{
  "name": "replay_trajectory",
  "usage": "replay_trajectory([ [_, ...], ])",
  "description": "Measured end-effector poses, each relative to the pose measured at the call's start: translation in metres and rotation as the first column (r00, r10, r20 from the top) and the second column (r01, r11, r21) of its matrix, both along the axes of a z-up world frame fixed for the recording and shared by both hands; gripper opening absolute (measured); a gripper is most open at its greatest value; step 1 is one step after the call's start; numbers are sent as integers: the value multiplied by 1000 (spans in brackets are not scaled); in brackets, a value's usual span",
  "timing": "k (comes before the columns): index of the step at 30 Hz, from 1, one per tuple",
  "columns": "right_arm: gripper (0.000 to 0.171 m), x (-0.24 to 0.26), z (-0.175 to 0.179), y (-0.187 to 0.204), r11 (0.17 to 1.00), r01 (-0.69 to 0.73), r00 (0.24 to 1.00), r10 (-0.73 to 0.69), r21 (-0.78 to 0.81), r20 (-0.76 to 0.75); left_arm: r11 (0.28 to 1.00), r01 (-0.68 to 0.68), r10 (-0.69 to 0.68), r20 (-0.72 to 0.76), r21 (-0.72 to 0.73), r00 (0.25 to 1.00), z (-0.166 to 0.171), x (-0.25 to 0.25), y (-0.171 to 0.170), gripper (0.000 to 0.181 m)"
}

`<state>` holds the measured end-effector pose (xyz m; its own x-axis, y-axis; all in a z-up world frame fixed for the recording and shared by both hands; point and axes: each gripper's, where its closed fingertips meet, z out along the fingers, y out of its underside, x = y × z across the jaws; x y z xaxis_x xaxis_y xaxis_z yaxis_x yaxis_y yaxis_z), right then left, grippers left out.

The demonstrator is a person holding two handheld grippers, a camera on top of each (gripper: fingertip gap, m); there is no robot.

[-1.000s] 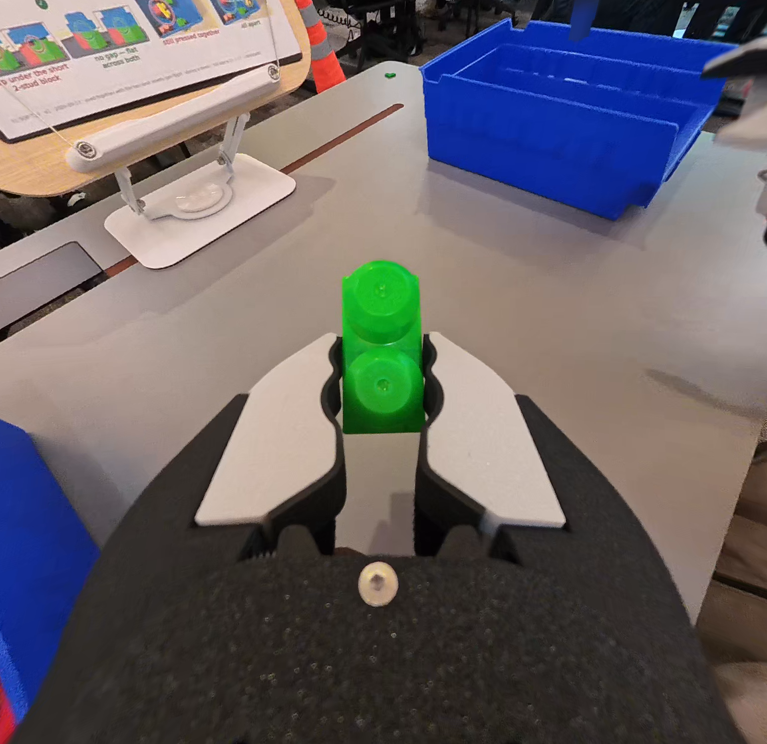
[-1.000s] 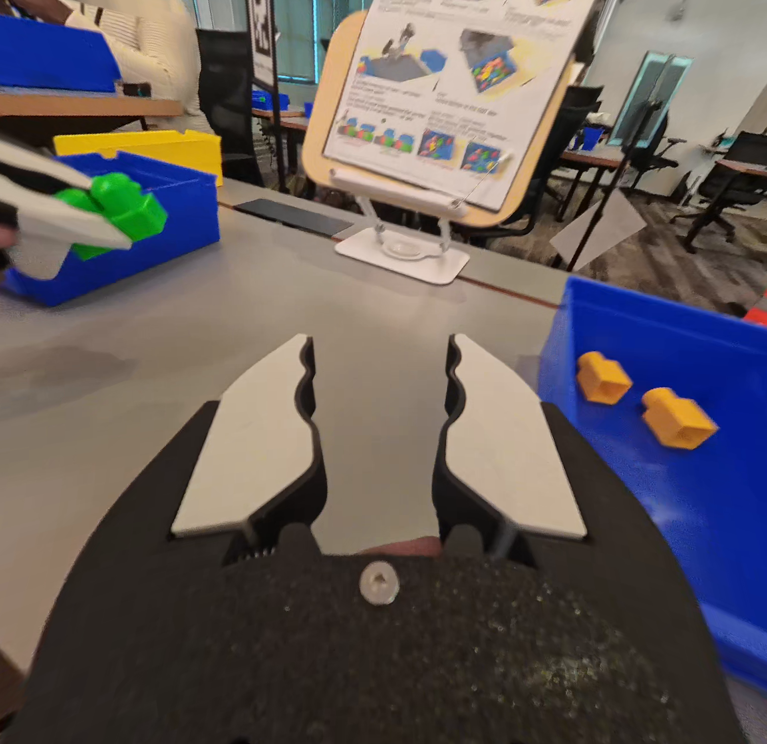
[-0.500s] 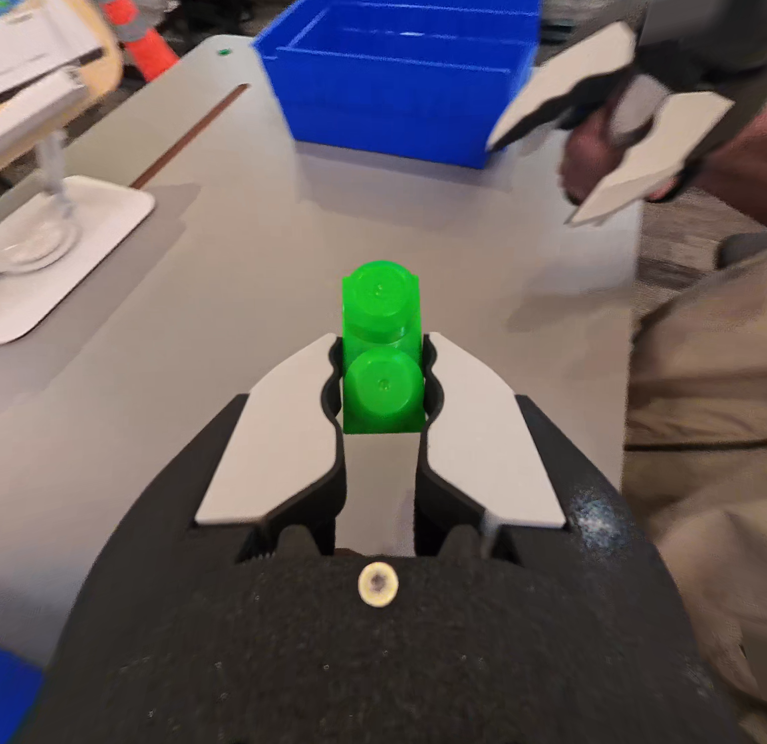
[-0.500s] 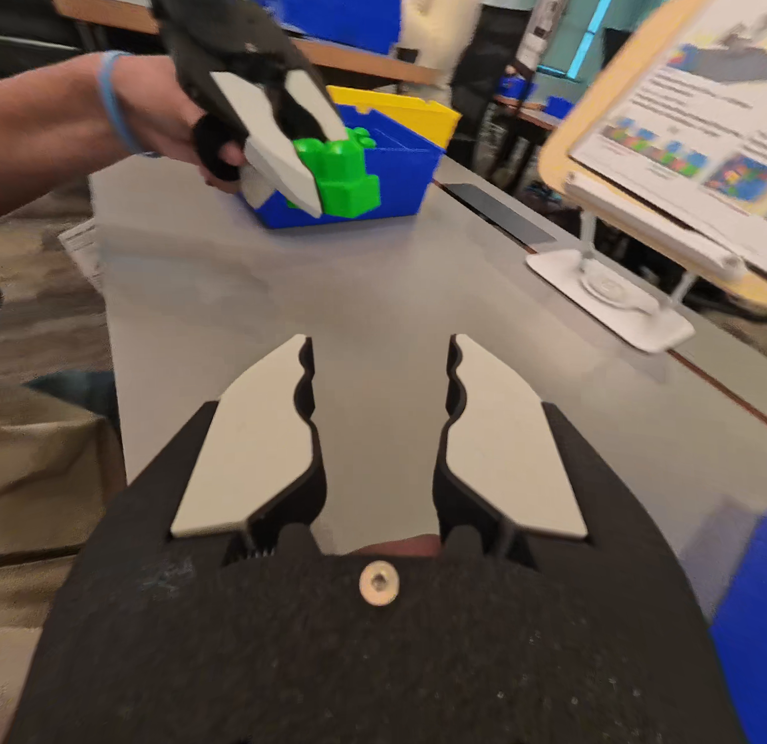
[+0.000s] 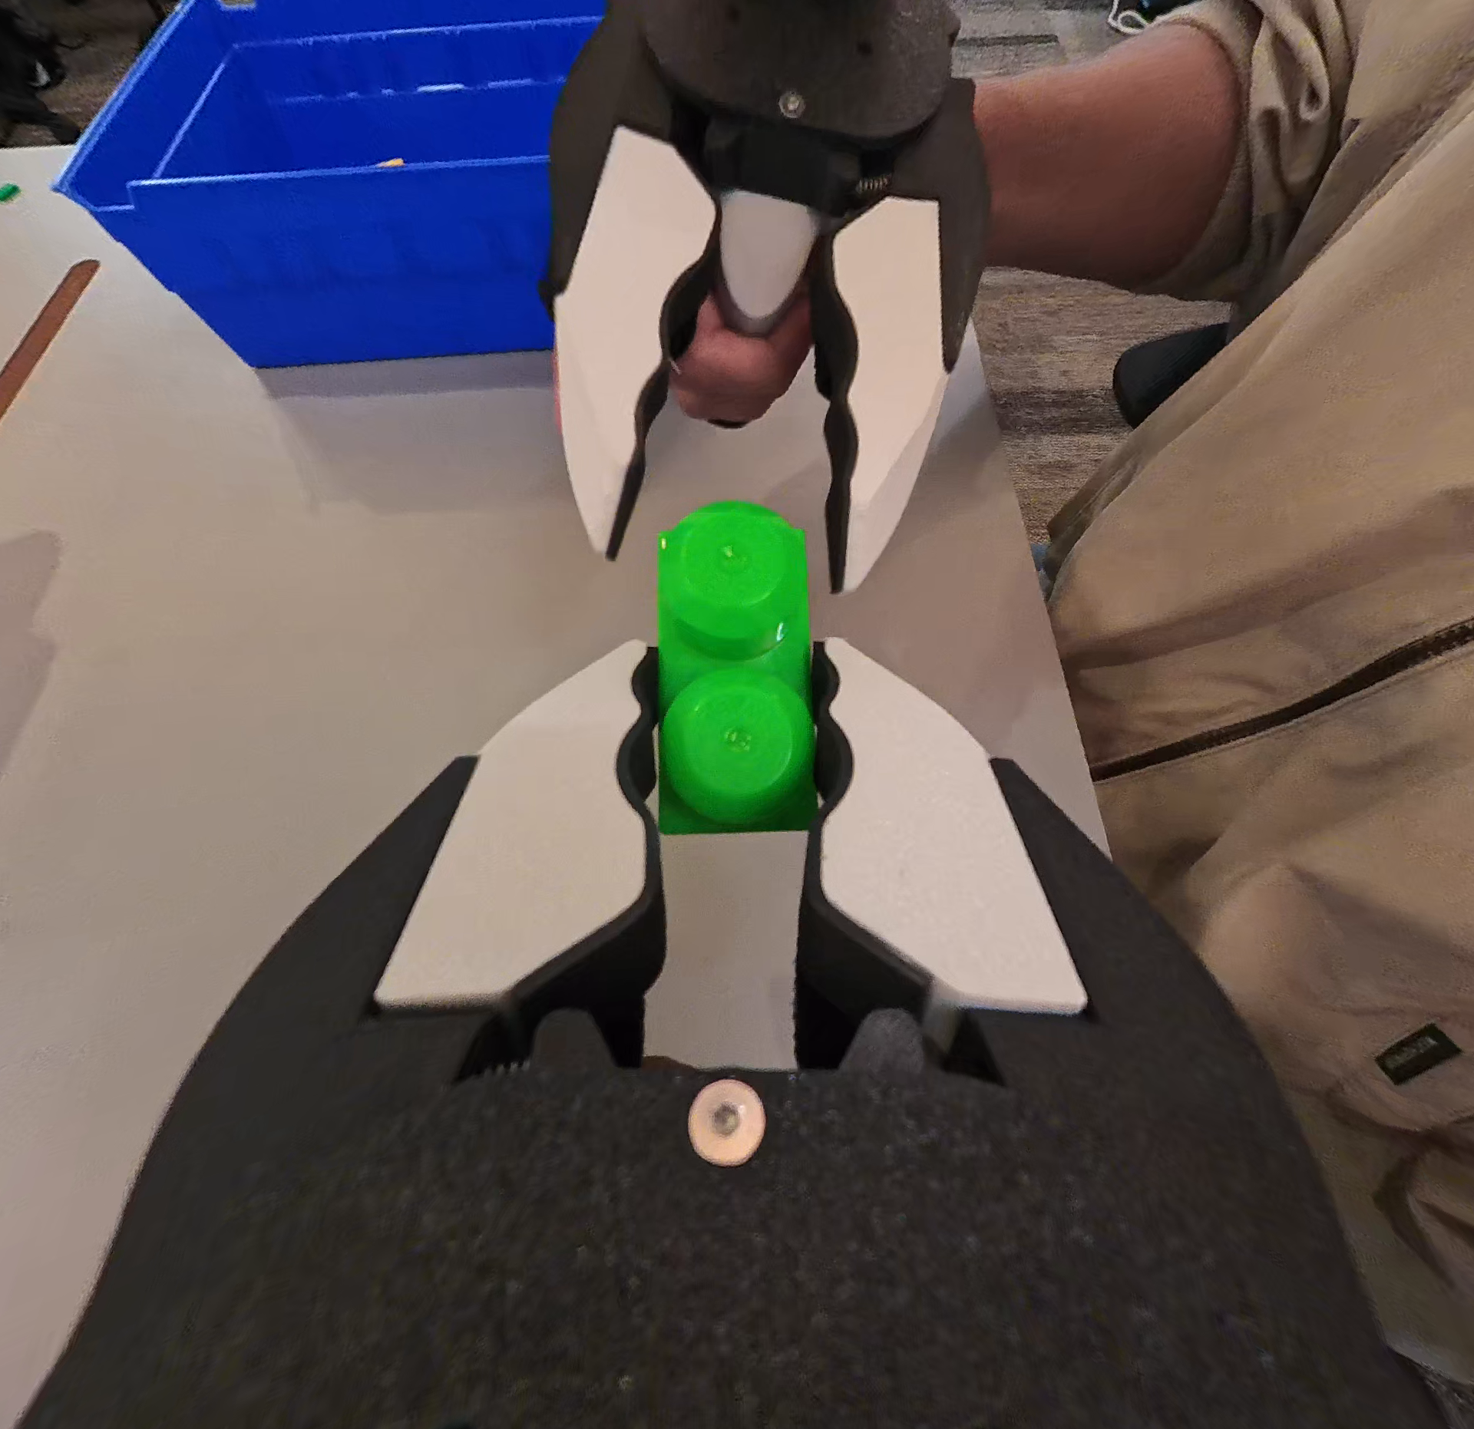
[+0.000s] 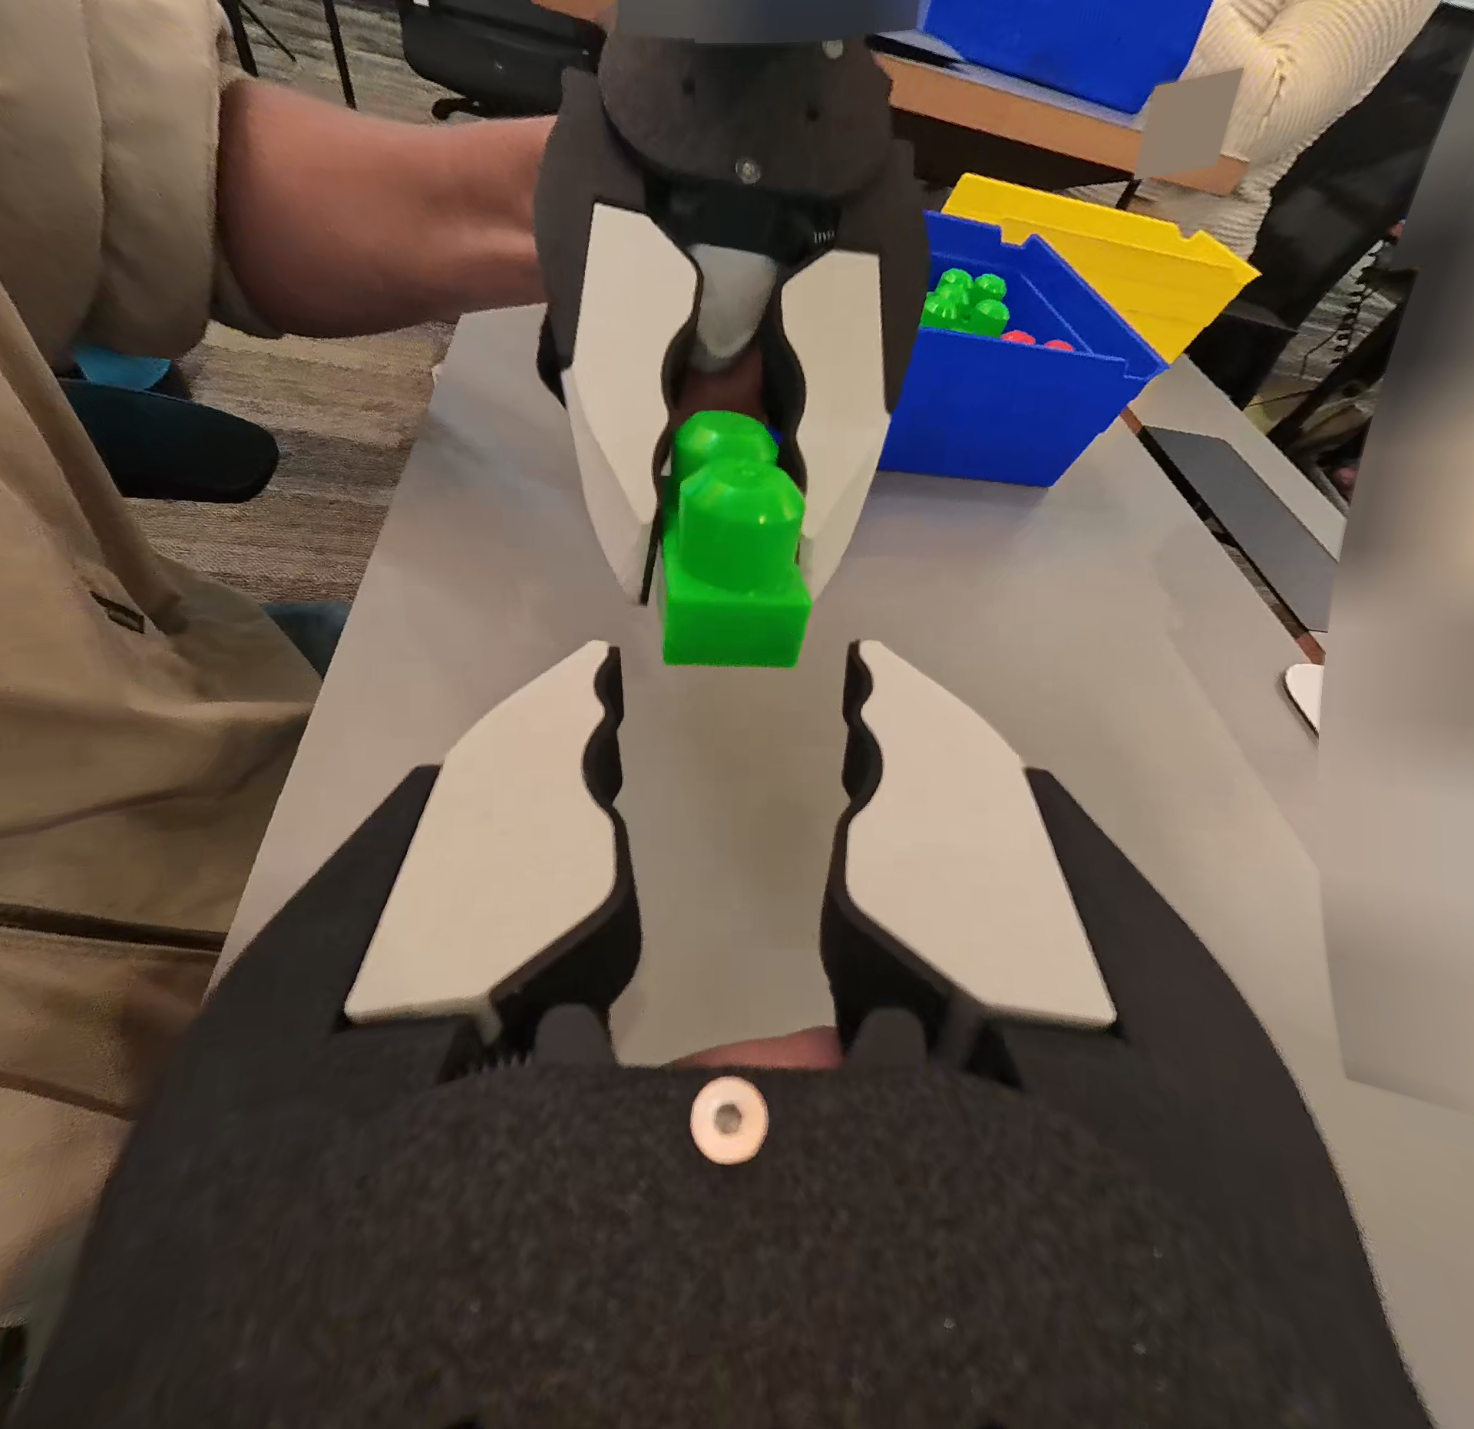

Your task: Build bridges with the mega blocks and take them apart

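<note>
The left tool (image 5: 732,665) is pinching a green two-stud block (image 5: 732,697) between its fingers, gripping the near stud end while the far stud is sticking out past the fingertips. The block is being held up in the air above the grey counter (image 5: 279,593), studs facing upward, not touching the surface.

The right tool (image 5: 722,569) is facing it head-on, its two white fingers spread wide and its tips sitting on either side of the block's free end. There is a clear gap on each side, so it is not gripping anything. From the right wrist view, the right tool (image 6: 730,657) is showing the same open stance, with the green two-stud block (image 6: 734,569) just beyond its fingertips and the left tool (image 6: 730,545) clamping it from the far side.

A person's hand (image 5: 730,370) is wrapping the right tool's handle, and a tan jacket sleeve (image 5: 1316,514) is filling the right edge of the left wrist view.

Behind the right tool a blue bin (image 5: 335,219) is sitting on the counter, what it holds hard to make out. In the right wrist view, another blue bin (image 6: 1013,410) is standing near the far corner, holding green blocks (image 6: 961,302) and something red, with a yellow bin (image 6: 1117,250) just behind it.
</note>
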<state>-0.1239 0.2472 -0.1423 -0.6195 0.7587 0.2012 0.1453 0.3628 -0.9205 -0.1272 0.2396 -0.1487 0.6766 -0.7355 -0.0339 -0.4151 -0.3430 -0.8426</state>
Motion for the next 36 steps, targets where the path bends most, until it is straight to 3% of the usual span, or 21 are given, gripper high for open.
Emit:
replay_trajectory([
  [6,38,-1,-3,-5,1000,-27,1000,27,-5,1,999,45,-45,5,0,999,-4,8,4,36],
  [14,36,-1,-1,0,999,-27,1000,27,-29,-2,999,31,-31,-10,29,999,-3,9,9,36],
  [19,36,3,6,10,999,10,999,-11,-53,-33,997,-56,56,15,59,998,2,-1,10,44],
  [23,35,12,17,32,989,131,988,-136,-73,-79,970,-210,192,137,126,972,19,-25,7,55],
  [25,35,19,21,46,971,231,965,-237,-65,-114,921,-350,317,194,169,928,25,-43,5,55],
  [28,36,32,24,63,916,398,903,-402,-56,-154,776,-572,511,267,265,817,34,-71,1,56],
  [32,36,48,17,89,735,672,723,-678,-92,-135,479,-826,781,285,298,556,25,-112,-16,68],
  [36,35,61,1,95,553,807,559,-829,-206,-34,303,-931,888,294,205,354,-1,-126,-33,91],
])
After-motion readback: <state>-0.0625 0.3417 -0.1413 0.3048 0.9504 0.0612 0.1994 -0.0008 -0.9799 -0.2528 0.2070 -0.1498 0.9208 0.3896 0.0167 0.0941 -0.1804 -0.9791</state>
